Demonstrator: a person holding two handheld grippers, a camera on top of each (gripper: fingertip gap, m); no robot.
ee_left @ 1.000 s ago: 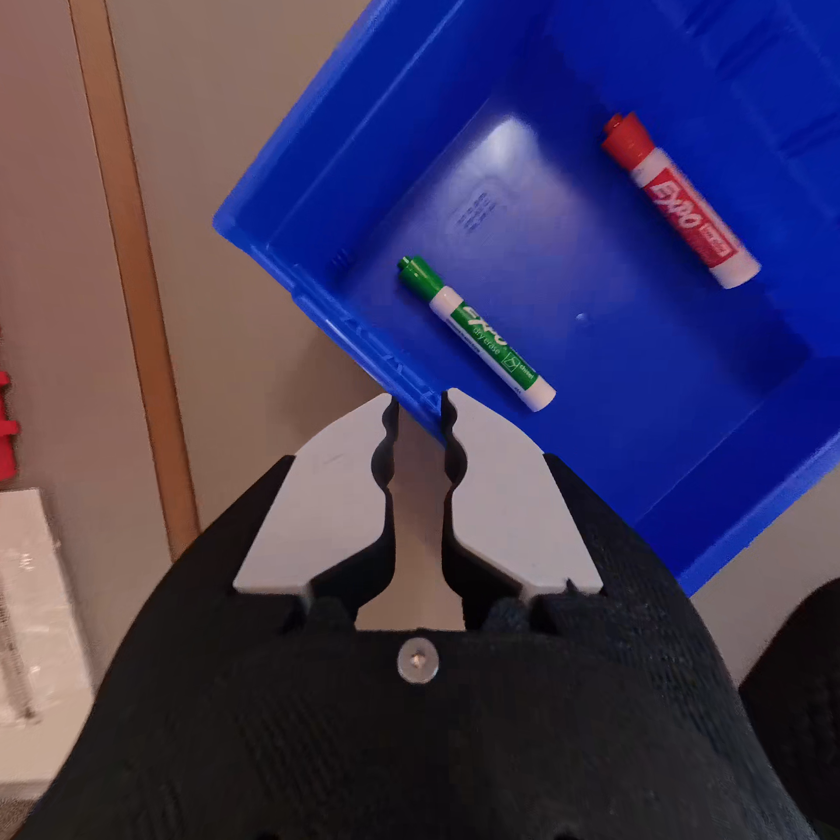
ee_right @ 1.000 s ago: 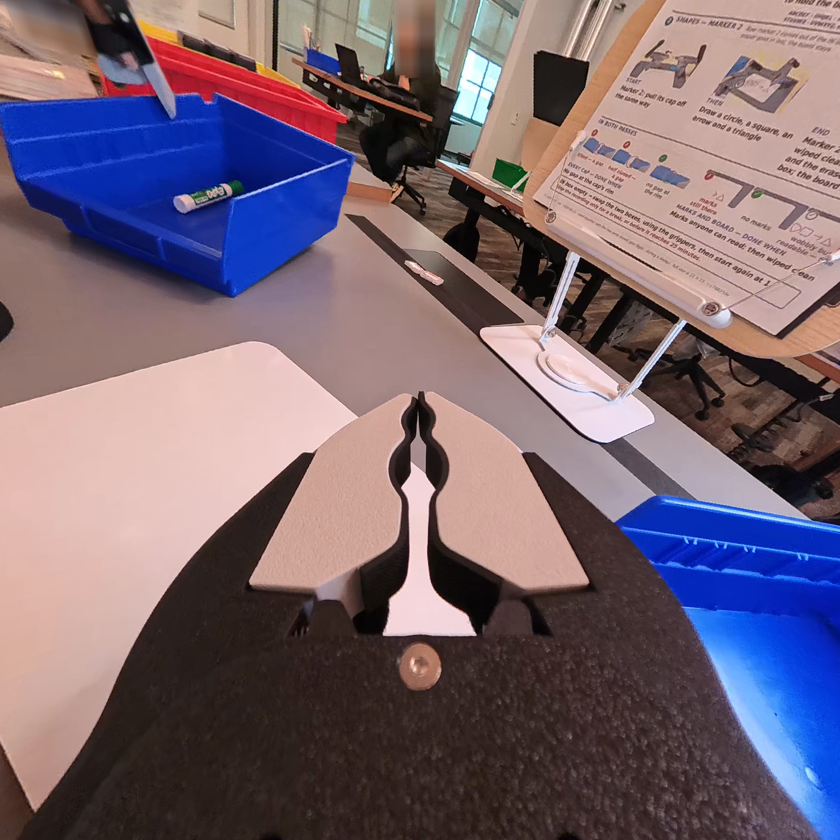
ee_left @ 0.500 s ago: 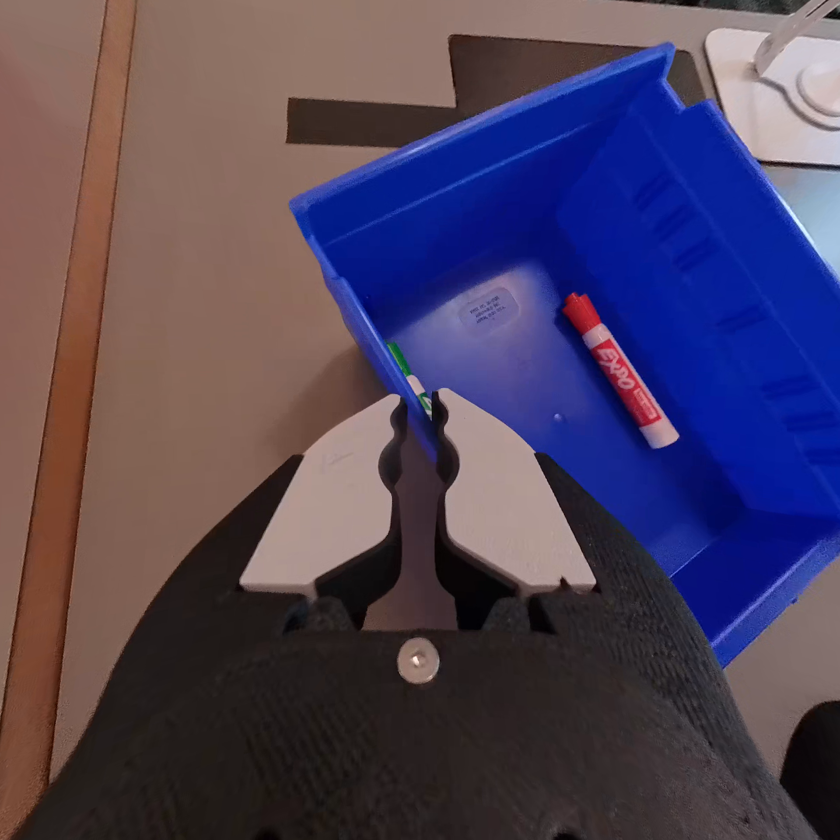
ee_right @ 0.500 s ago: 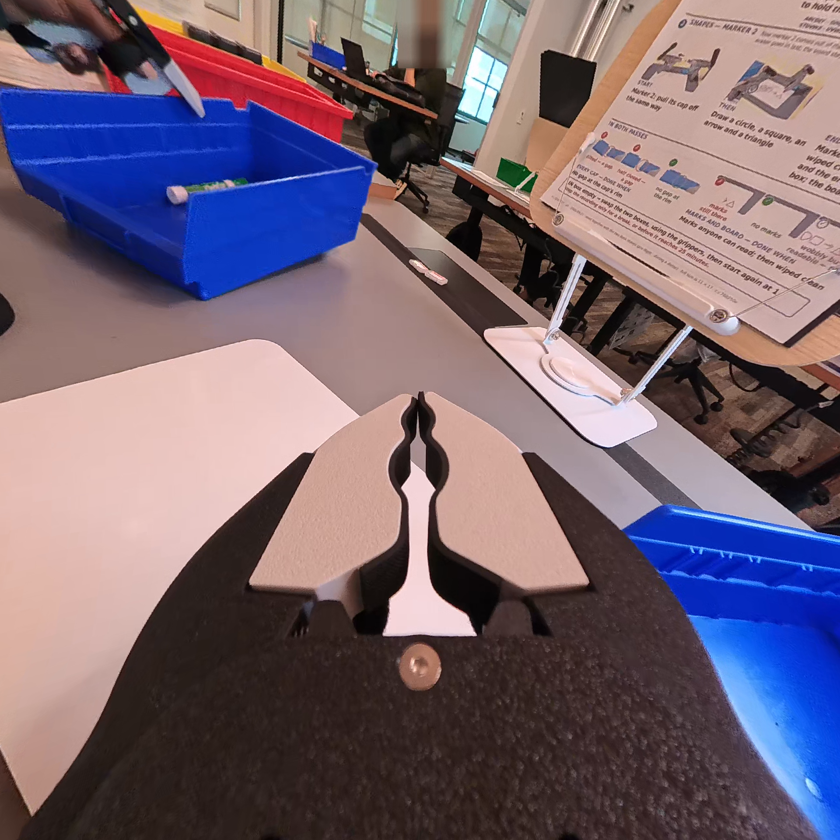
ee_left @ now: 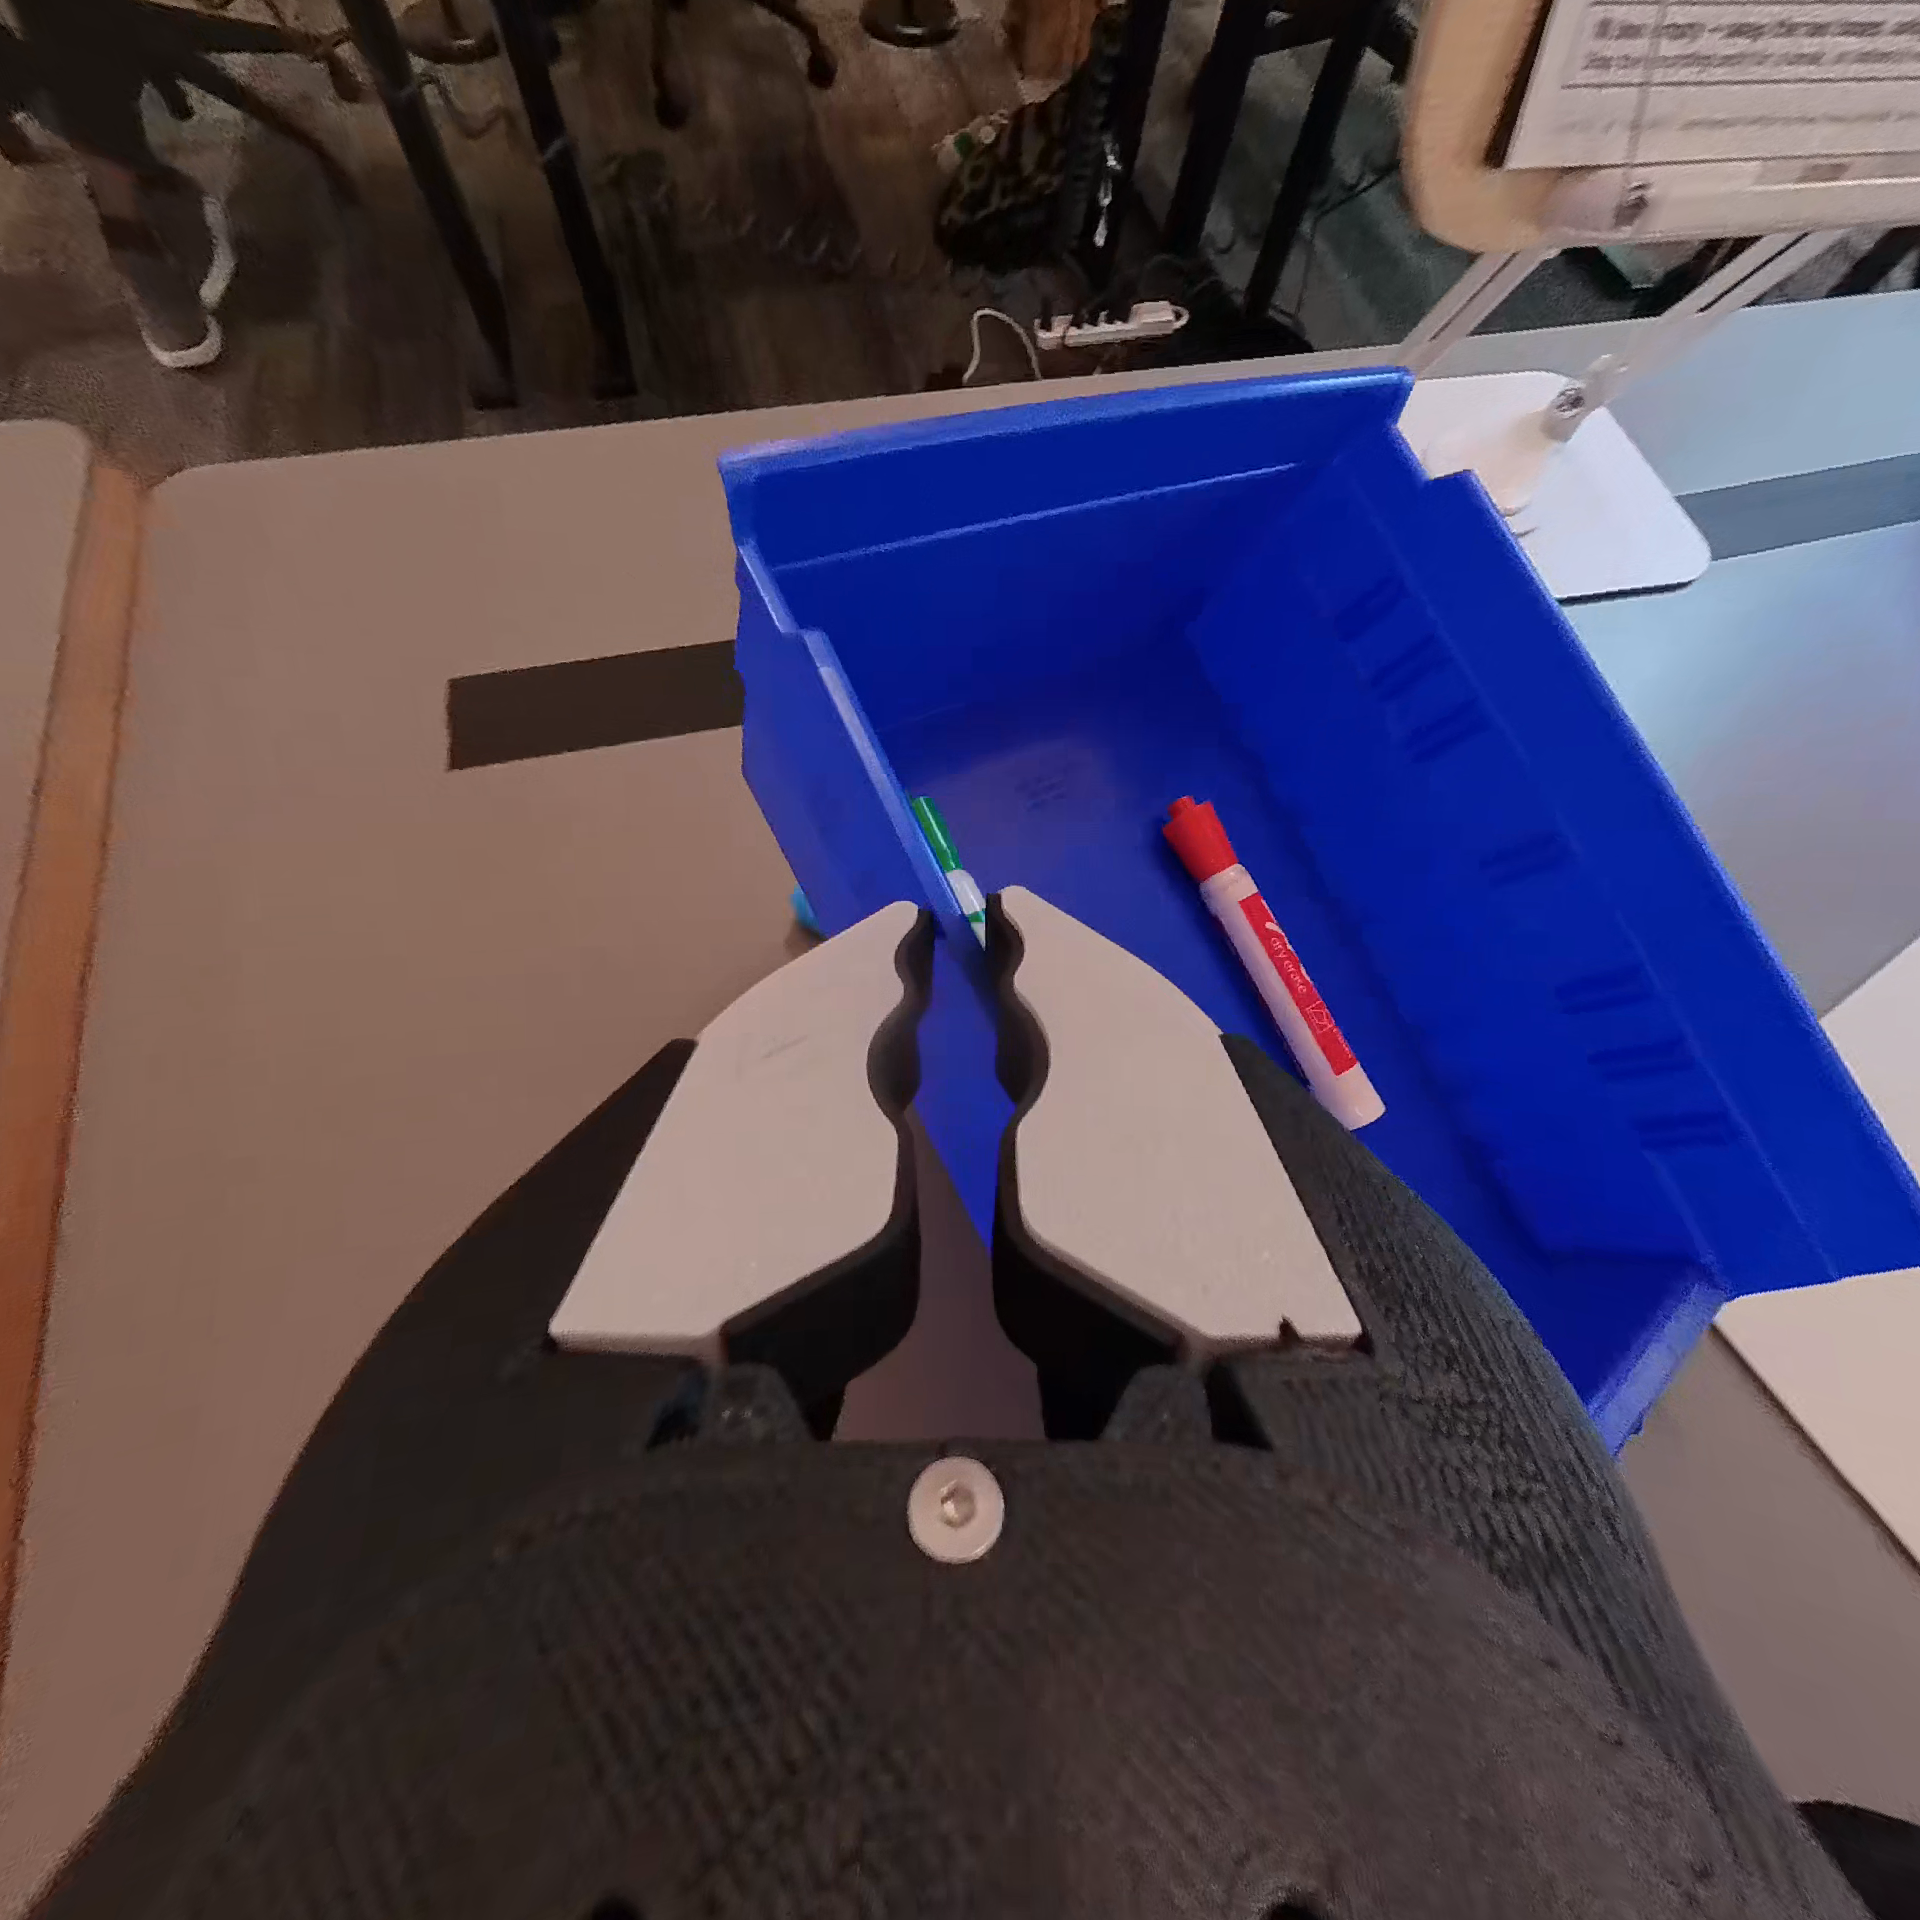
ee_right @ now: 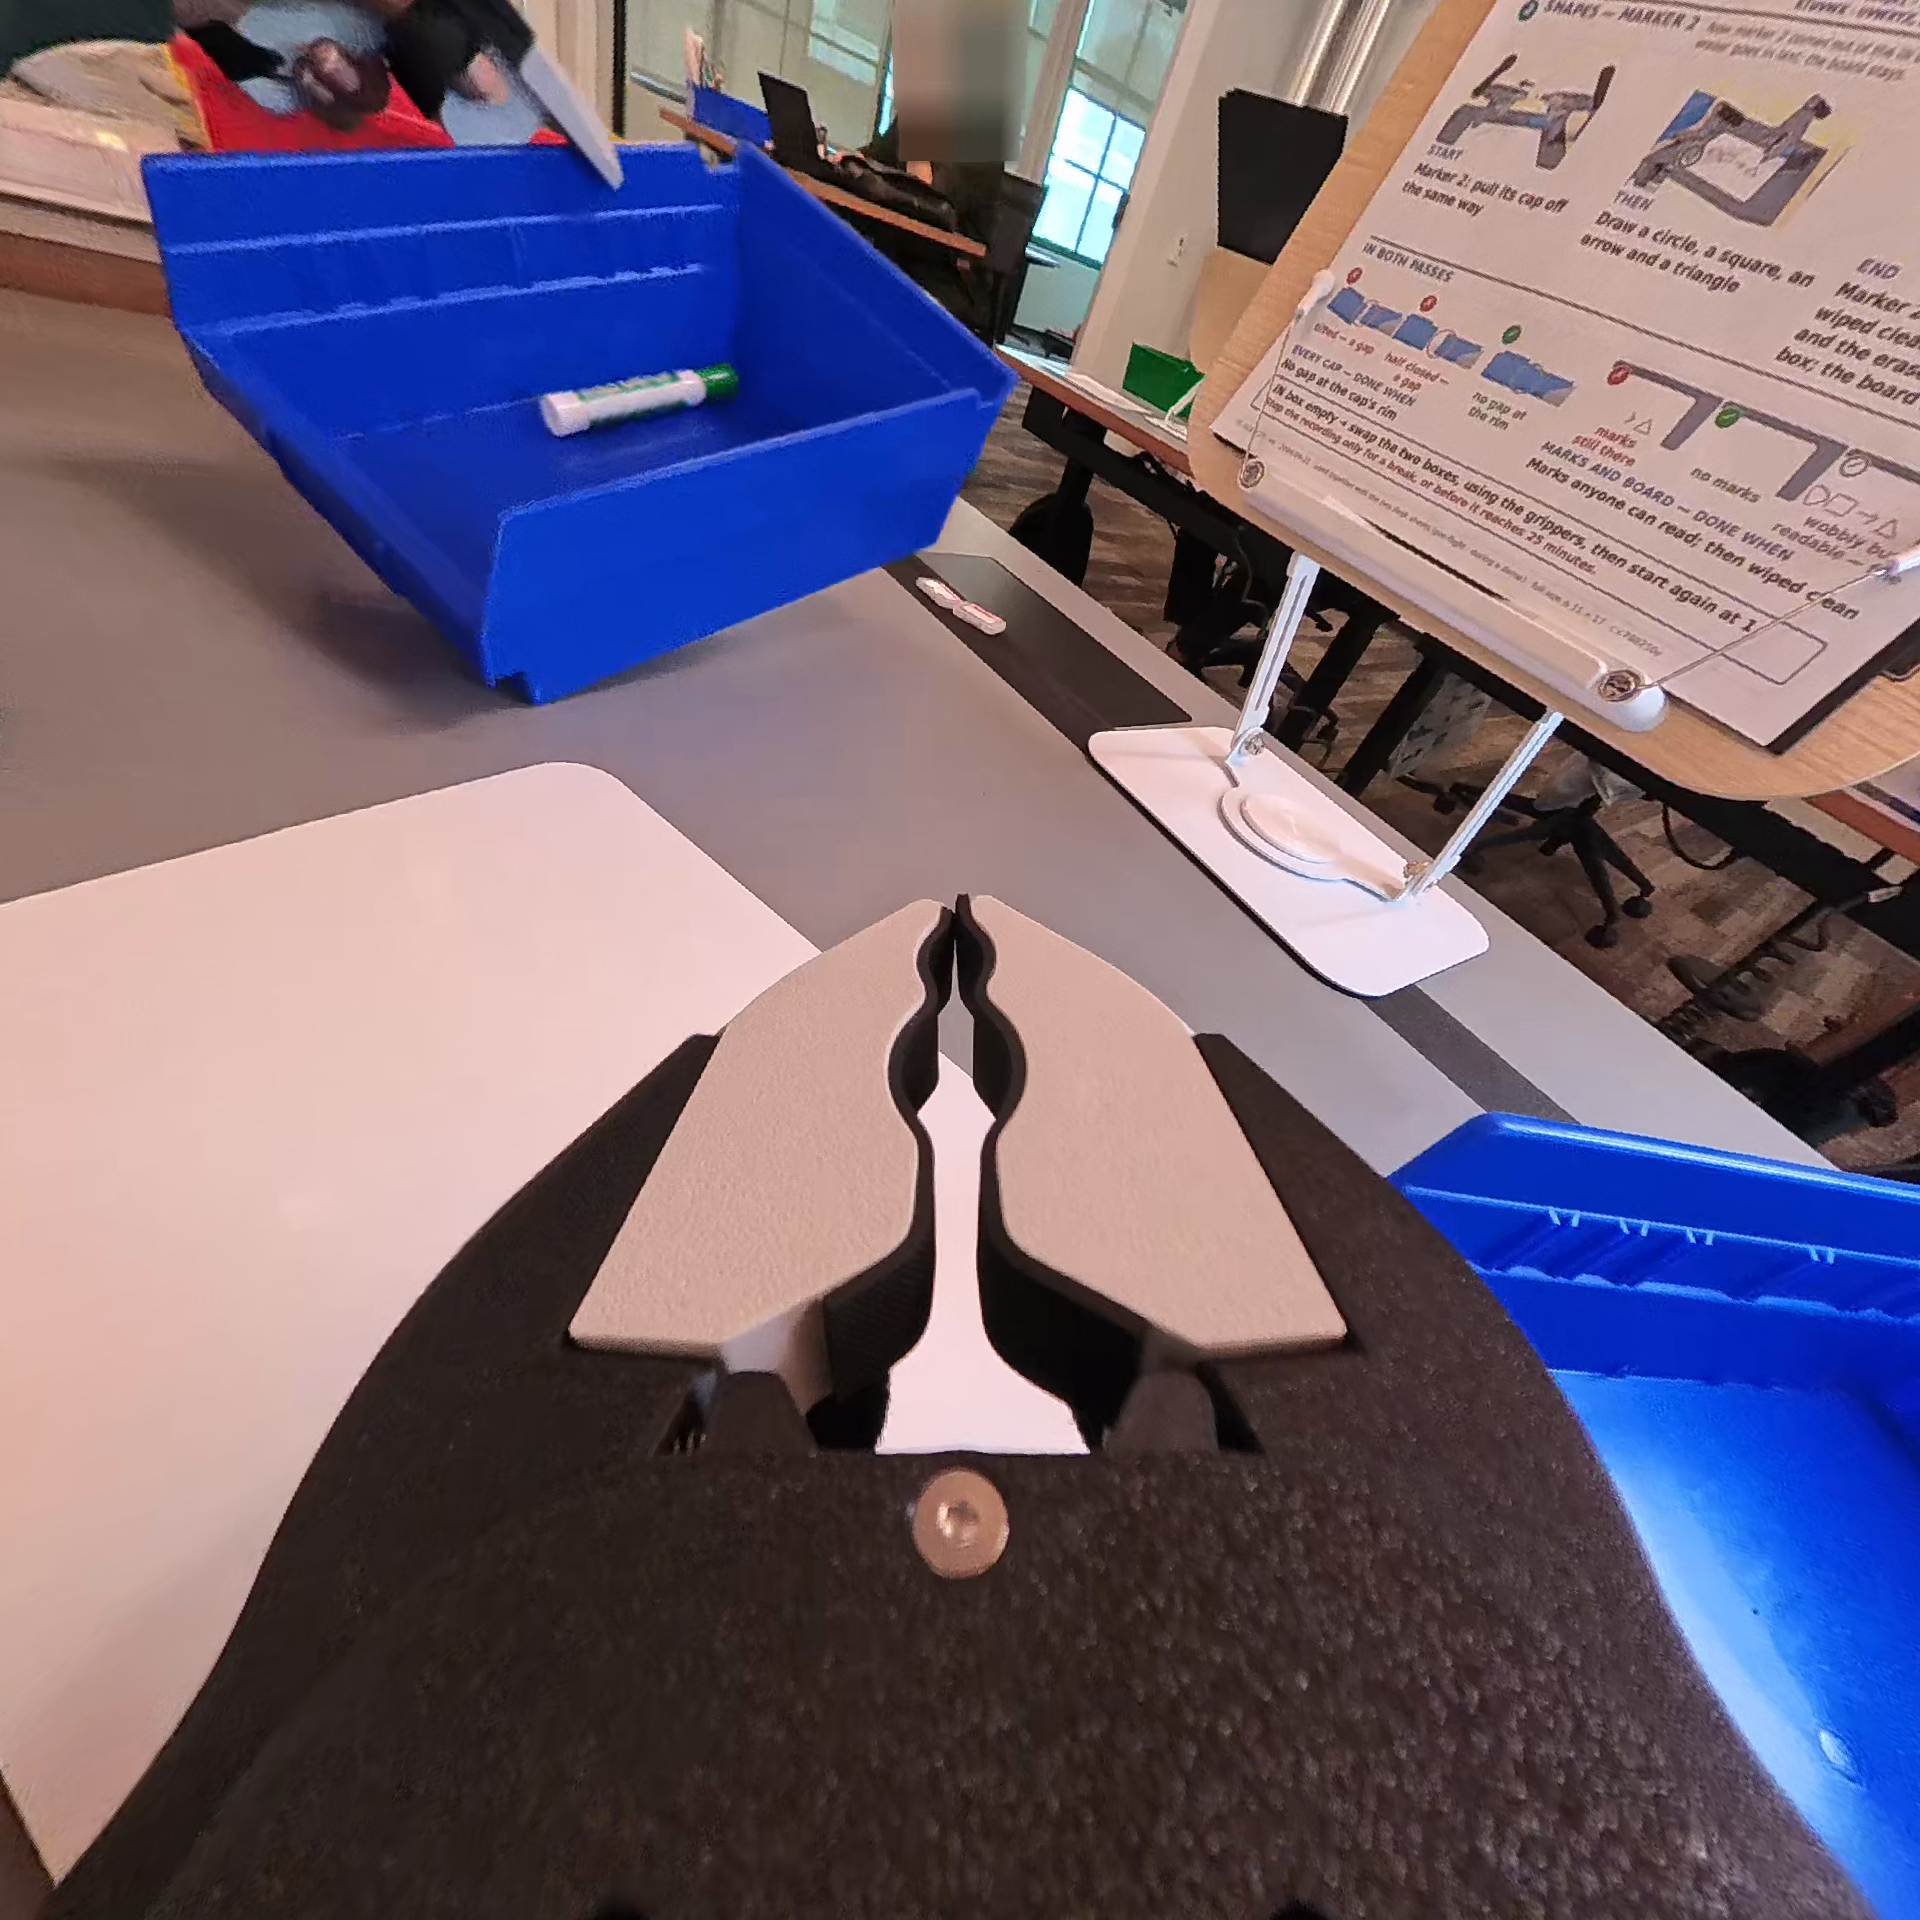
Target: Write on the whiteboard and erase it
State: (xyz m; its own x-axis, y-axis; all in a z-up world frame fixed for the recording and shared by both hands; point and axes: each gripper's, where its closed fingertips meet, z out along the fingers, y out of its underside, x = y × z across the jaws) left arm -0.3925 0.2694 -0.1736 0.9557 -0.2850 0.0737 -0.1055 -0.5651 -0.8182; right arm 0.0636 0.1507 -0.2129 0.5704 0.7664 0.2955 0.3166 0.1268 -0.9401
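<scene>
My left gripper (ee_left: 954, 920) is shut on the near side wall of a blue bin (ee_left: 1351, 644), one finger outside and one inside. A green marker (ee_left: 940, 847) lies inside against that wall. A capped red marker (ee_left: 1262, 961) lies on the bin floor. In the right wrist view the bin (ee_right: 707, 582) is tilted, its far side raised, with the green marker (ee_right: 634, 400) in it and a left fingertip (ee_right: 577, 125) at its rim. My right gripper (ee_right: 956, 914) is shut and empty above the white whiteboard (ee_right: 312, 1039). No eraser shows.
A second blue bin (ee_right: 1714, 1299) sits right of my right gripper. A white stand (ee_right: 1299, 862) holds an instruction sheet (ee_right: 1621, 343) at the table's far edge. A small light-blue thing (ee_left: 802, 906) peeks out beside the held bin. Chairs and desks stand beyond. One gripper's finger ends stand about 50 cm off the other's.
My left gripper has swung the bin around and tipped it while holding its wall. The green marker has rolled against the gripped wall. The right gripper has hardly moved.
</scene>
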